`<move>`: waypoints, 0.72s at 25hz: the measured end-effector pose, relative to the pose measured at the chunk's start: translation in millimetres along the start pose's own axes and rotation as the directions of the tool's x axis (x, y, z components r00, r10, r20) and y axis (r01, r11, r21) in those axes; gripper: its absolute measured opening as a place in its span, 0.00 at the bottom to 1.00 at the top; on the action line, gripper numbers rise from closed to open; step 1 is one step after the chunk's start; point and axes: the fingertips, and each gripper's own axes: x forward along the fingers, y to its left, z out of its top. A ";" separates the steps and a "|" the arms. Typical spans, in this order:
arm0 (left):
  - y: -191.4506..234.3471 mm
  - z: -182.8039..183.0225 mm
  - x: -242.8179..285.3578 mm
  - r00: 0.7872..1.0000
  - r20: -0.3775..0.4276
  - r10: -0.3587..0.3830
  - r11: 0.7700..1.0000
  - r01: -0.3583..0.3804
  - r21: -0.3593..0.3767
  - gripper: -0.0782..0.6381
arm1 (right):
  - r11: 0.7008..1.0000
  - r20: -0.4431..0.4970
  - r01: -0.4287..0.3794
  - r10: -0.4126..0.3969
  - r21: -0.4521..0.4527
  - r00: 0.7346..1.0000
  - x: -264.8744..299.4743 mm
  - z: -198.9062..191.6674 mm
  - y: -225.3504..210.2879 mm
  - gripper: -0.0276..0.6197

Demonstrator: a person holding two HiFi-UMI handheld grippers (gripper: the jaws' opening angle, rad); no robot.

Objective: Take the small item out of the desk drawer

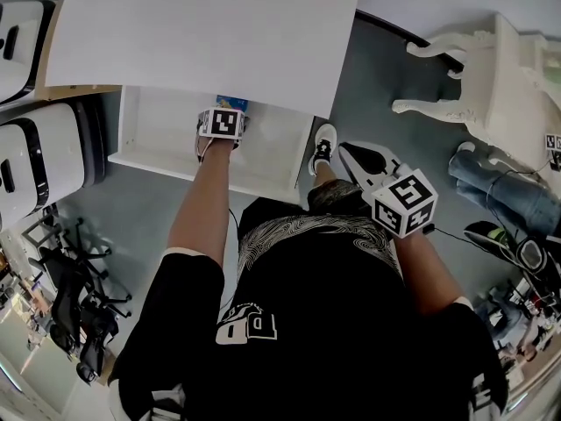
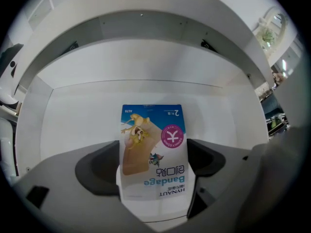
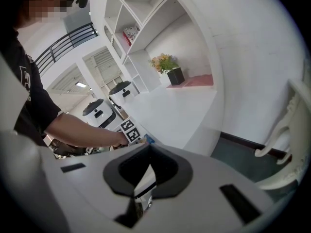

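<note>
A small blue-and-white bandage packet lies flat on the floor of the open white desk drawer. In the head view only its blue edge shows past the marker cube. My left gripper points straight down into the drawer, its jaws open wide with the packet between them, and the packet's side edges lie close to the dark pads. In the head view this left gripper is at the drawer's back. My right gripper hangs over the floor to the right of the drawer, shut and empty; in its own view the right gripper looks towards the desk.
The white desk top overhangs the drawer's rear part. The person's shoe stands by the drawer's right corner. A white ornate chair and a heap of denim are at the right. White rounded machines stand at the left.
</note>
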 end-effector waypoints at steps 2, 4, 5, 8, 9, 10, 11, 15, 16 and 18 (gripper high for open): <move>0.7 0.7 -0.3 1.000 -0.021 0.001 1.000 -0.001 -0.002 0.70 | 1.000 0.006 0.002 -0.002 0.001 1.000 -0.6 1.2 1.0 0.06; 1.0 0.8 -0.6 0.999 -0.042 -0.002 1.000 0.002 -0.003 0.70 | 1.000 0.013 0.003 -0.003 -0.001 1.000 -2.0 3.1 3.0 0.06; 1.1 -0.1 -0.7 0.999 -0.051 -0.005 1.000 0.005 -0.006 0.70 | 1.000 0.018 0.005 -0.005 -0.002 1.000 -3.3 4.1 4.4 0.06; 0.9 -4.9 -3.5 0.998 -0.062 -0.011 1.000 0.011 -0.013 0.70 | 1.000 0.035 0.013 -0.013 -0.008 0.999 -8.5 5.8 9.0 0.06; -0.3 -5.8 -5.7 0.998 -0.058 -0.016 1.000 0.015 -0.013 0.70 | 1.000 0.040 0.016 -0.016 -0.011 0.999 -9.9 6.1 10.4 0.06; -1.2 -6.7 -7.6 0.998 -0.055 -0.019 1.000 0.019 -0.010 0.70 | 1.000 0.044 0.020 -0.019 -0.013 0.999 -11.0 6.2 11.8 0.06; -1.8 -8.0 -9.3 0.998 -0.052 -0.022 1.000 0.021 -0.006 0.70 | 1.000 0.048 0.023 -0.023 -0.015 0.999 -11.7 6.3 13.4 0.06; -8.1 -11.4 -22.1 0.999 -0.023 -0.041 0.999 0.041 0.013 0.70 | 0.999 0.067 0.031 -0.029 -0.029 0.997 -12.6 9.3 23.6 0.06; -10.0 -11.8 -26.7 0.999 -0.009 -0.047 0.999 0.048 0.016 0.70 | 0.999 0.072 0.031 -0.028 -0.035 0.997 -12.9 10.6 27.3 0.06; -13.5 -11.7 -40.2 0.998 0.020 -0.062 0.998 0.062 0.016 0.70 | 0.998 0.084 0.032 -0.027 -0.049 0.996 -14.3 14.3 34.9 0.06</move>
